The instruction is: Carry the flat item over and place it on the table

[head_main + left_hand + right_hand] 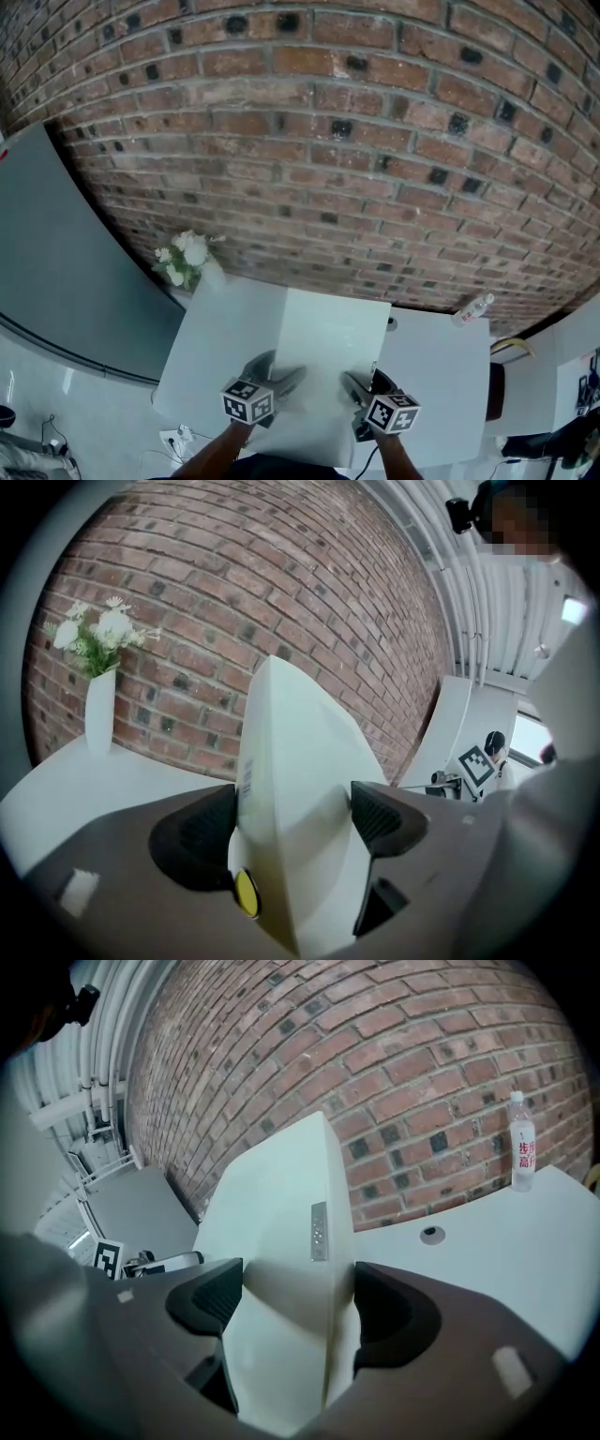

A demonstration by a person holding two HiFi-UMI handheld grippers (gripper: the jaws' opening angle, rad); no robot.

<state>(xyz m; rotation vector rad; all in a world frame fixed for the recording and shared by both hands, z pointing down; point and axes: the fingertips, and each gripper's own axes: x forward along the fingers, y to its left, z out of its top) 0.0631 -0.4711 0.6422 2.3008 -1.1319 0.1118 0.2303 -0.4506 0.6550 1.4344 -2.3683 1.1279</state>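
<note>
Left gripper [292, 822] and right gripper [295, 1302] fingers are clamped on the panel [333, 347]. I'd keep it level, lower slowly onto the table [441, 375], then release the 2 together.

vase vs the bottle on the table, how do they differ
The vase is opaque white and holds flowers; the bottle is clear with a label. The vase stands at the far left, the bottle at the far right. Both stand upright near the brick wall.
</note>
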